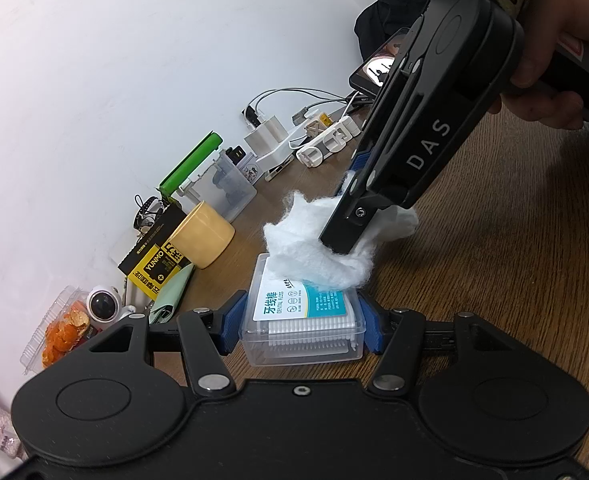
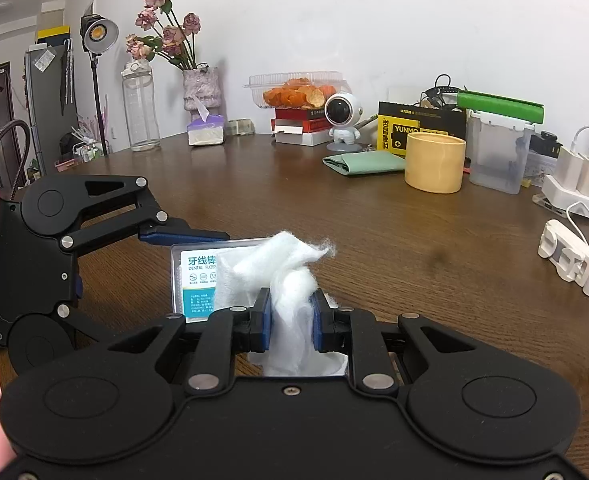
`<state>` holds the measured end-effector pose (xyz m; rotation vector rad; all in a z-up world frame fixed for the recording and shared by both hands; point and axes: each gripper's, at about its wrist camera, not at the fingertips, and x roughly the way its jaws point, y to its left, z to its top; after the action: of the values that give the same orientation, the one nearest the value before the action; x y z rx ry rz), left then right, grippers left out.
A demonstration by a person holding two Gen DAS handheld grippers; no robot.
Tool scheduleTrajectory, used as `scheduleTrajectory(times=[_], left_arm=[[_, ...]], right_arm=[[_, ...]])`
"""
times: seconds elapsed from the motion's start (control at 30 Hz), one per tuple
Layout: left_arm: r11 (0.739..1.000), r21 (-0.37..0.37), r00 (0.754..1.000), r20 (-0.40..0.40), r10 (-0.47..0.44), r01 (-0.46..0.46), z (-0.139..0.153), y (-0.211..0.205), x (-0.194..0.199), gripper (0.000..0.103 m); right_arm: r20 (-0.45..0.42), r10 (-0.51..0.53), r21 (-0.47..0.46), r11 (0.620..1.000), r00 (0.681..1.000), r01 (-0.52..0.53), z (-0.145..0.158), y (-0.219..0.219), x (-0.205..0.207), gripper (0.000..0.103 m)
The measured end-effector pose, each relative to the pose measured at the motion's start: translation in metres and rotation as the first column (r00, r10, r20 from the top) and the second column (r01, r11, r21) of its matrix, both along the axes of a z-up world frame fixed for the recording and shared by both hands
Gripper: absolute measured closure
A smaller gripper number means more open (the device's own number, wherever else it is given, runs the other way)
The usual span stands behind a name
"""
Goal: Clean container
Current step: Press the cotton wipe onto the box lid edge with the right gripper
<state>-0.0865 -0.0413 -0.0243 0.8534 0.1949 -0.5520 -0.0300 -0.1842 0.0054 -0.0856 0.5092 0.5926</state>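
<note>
Brown wood table, white wall behind, clutter along far edge, floss box clamped in left gripper, right gripper clenched on cotton wad resting on box lid, dried flowers, studio lamp.

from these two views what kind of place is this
Most likely a lived-in home, at a cluttered wooden table against a white wall. A vase of dried roses, a tray of orange peels and phone chargers on a power strip point to that. A studio lamp stands behind.
</note>
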Motion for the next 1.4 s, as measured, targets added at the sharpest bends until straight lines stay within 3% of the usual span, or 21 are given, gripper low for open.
scheduleTrajectory(times=[1.4], left_arm=[[1.0, 0.0, 1.0, 0.0, -0.001, 0.001, 0.0002, 0.0009, -0.0012, 0.046]], right_arm=[[-0.014, -0.012, 0.004, 1.0, 1.0, 0.012, -0.0002, -0.0004, 0.0034, 0.082]])
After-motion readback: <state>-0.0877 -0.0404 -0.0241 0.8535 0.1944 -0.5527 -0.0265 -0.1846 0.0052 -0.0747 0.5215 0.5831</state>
